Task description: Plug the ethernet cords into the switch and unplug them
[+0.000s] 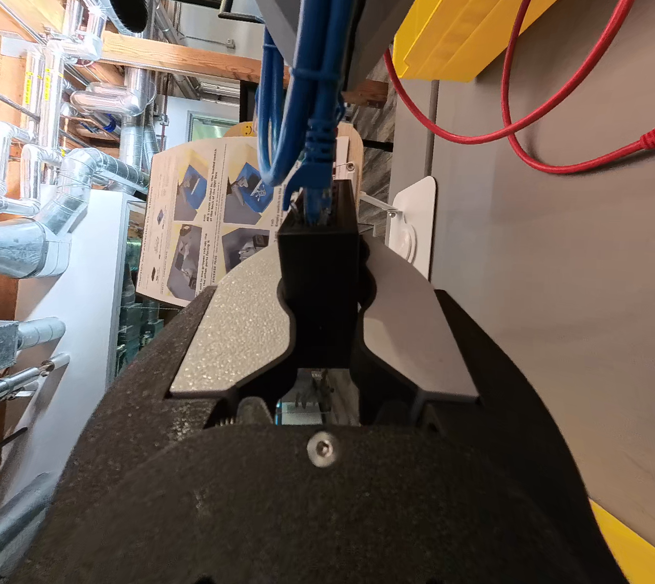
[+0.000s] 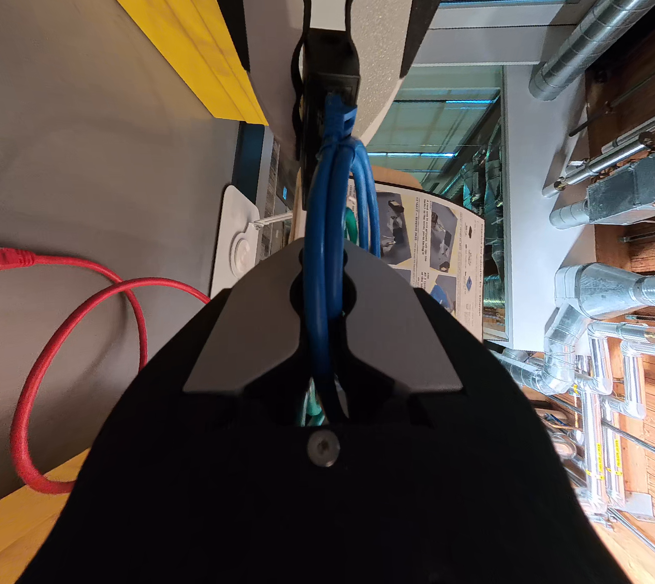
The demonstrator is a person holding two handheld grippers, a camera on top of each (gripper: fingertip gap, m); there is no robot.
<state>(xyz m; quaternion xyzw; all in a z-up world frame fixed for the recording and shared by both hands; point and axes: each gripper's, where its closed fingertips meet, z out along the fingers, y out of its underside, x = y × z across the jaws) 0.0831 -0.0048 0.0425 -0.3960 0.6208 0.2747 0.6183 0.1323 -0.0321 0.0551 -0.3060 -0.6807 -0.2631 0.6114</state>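
My left gripper (image 1: 320,248) is shut on the black switch (image 1: 319,283) and holds it in the air, ports facing away from the camera. A blue ethernet plug (image 1: 319,184) sits in one port; I cannot tell how deep. My right gripper (image 2: 324,259) is shut on the bundled blue cord (image 2: 319,230) a short way behind the plug (image 2: 336,110). The switch (image 2: 329,78) and the left gripper's fingers (image 2: 382,18) show ahead in the right wrist view. A red ethernet cord (image 2: 85,312) lies looped on the grey table (image 2: 106,142).
A yellow bin (image 1: 478,0) stands on the table beyond the red cord (image 1: 524,127). A printed instruction sheet (image 1: 198,223) stands on a white-based holder (image 1: 414,220). A green cord (image 2: 351,228) hangs behind the blue one. Metal ducts line the background. Left tips to right tips: about 7 centimeters.
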